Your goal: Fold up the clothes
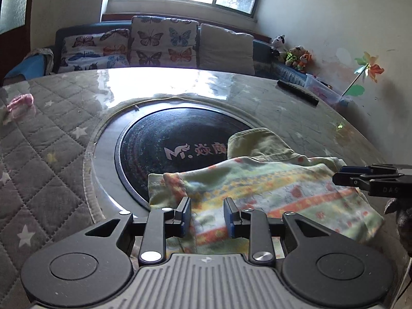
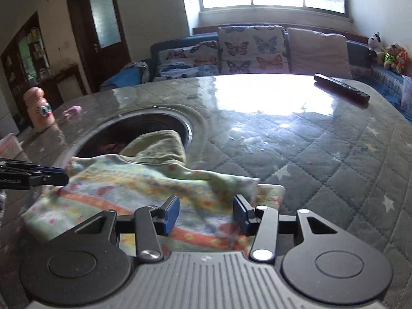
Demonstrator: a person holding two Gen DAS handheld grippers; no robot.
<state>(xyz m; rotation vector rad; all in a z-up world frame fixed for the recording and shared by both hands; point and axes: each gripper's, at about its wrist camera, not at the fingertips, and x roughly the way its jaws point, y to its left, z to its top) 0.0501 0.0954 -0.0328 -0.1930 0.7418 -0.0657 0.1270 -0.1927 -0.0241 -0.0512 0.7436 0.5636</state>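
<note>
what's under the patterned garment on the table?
The patterned garment covers part of the round black plate and the quilted table cover. Whatever else lies beneath is hidden.

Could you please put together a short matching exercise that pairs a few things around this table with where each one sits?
Things:
1. patterned garment
2. remote control
3. pink cloth
4. soft toys

Places:
A. on the sofa's end, by the wall
B. on the table's far right part
C. partly over the dark round plate in the table's middle
D. on the table's far left part

Pairs: 1-C, 2-B, 3-D, 4-A
</note>
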